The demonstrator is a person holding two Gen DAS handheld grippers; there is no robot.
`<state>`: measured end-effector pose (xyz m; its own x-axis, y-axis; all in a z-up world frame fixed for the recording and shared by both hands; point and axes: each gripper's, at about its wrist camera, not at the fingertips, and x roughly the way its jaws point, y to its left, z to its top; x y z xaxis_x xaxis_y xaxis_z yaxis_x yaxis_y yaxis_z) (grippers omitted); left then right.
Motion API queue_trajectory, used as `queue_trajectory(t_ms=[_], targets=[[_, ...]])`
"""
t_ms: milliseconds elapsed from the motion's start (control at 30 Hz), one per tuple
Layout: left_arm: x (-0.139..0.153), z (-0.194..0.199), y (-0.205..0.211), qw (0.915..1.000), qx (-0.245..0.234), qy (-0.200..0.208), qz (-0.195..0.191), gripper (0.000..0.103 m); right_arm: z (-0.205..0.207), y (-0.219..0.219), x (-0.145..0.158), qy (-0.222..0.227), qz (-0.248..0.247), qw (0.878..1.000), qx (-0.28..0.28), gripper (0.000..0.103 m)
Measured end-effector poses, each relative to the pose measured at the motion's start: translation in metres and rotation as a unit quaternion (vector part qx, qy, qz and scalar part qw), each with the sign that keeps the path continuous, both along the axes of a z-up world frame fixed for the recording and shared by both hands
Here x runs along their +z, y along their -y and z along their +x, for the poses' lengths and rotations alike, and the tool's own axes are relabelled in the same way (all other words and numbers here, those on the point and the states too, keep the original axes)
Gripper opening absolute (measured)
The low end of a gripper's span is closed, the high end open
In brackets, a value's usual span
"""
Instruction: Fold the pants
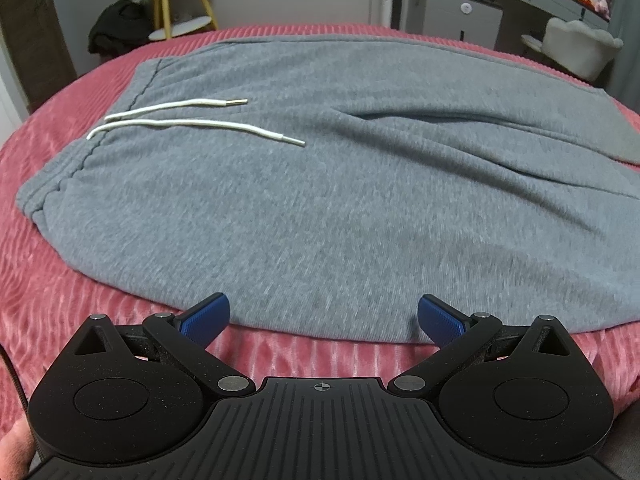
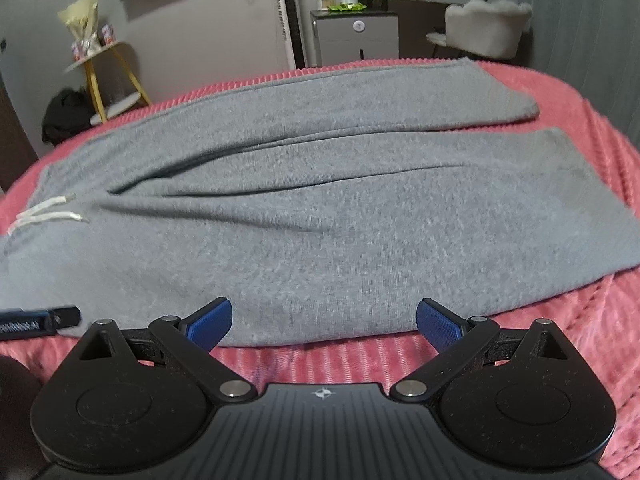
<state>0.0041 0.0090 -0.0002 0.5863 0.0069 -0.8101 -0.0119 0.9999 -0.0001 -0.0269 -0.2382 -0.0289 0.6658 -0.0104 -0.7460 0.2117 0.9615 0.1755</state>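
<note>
Pants [image 1: 320, 200] flat on pink bedspread [image 1: 48, 280]

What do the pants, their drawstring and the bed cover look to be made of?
Pants: heathered grey knit, probably cotton-blend jersey or fleece, matte.
Drawstring: white woven cord; its tips look metal or plastic.
Bed cover: pink ribbed plush, likely polyester fleece, with slight sheen.

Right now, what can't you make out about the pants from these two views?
- Left wrist view: the leg ends of the pants are cut off by the right edge.
- Right wrist view: the waistband is cut off by the left edge; the drawstring is blurred.
- Both views: the underside, hidden against the blanket.
</note>
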Motion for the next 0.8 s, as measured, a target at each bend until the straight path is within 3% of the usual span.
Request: queue_trajectory(t_ms=[167, 267, 467, 600, 667, 700, 800], targets=[[0.002, 0.004, -0.003, 0.9999, 0.007, 0.002, -0.012, 0.103, -0.001, 0.021, 0.001, 0.019, 0.068, 0.996, -0.046, 0.099], [0.005, 0.012, -0.007, 0.9996, 0.016, 0.006, -0.021, 0.103, 0.000, 0.039, -0.001, 0.040, 0.122, 0.988, -0.081, 0.099], [0.025, 0.046, -0.023, 0.9952, 0.063, 0.065, -0.038, 0.103, 0.044, 0.075, -0.025, -0.009, 0.206, 0.972, -0.112, 0.099], [0.039, 0.091, -0.037, 0.9867, 0.117, 0.099, -0.052, 0.103, 0.088, 0.103, -0.051, -0.066, 0.212, 0.966, -0.135, 0.099], [0.039, 0.120, -0.046, 0.9817, 0.145, 0.107, -0.060, 0.103, 0.107, 0.111, -0.048, -0.084, 0.214, 0.962, -0.145, 0.099], [0.035, 0.131, -0.049, 0.9793, 0.157, 0.112, -0.061, 0.103, 0.122, 0.114, -0.040, -0.087, 0.200, 0.966, -0.136, 0.099], [0.011, 0.158, -0.057, 0.9695, 0.206, 0.129, -0.032, 0.103, 0.168, 0.124, -0.010, -0.036, 0.147, 0.980, -0.130, 0.098]])
